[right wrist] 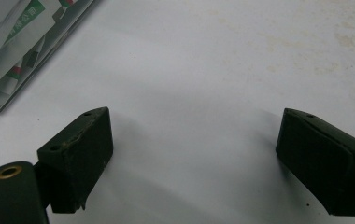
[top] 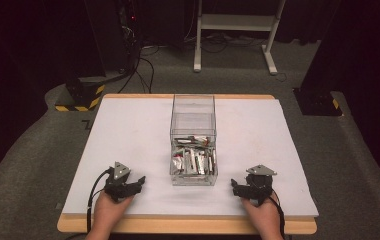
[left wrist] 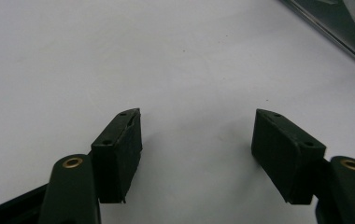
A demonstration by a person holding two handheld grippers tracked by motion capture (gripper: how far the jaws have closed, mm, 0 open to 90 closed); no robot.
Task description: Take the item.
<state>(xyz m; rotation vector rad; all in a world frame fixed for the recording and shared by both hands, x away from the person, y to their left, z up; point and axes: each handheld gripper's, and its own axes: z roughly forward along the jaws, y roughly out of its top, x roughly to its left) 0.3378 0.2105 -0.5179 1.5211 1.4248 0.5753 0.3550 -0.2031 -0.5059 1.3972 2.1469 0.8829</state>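
A clear plastic box [top: 193,140] stands mid-table on the white sheet [top: 128,130], with several silver sachets [top: 193,160] lying in its near half. My left gripper [top: 137,183] rests on the sheet to the box's near left, held by a hand. Its jaws stand wide apart over bare sheet in the left gripper view, left gripper [left wrist: 196,135], with nothing between them. My right gripper [top: 234,186] rests to the box's near right. Its jaws are also wide apart and empty, right gripper [right wrist: 194,140]. A corner of the box [right wrist: 21,42] with its sachets shows at the upper left of the right gripper view.
The wooden table edge [top: 188,225] runs along the front. A box edge [left wrist: 339,32] crosses the left gripper view's upper right corner. Beyond the table lie a grey carpet, a white desk frame [top: 235,30], cables and black stands with yellow-striped bases [top: 80,97].
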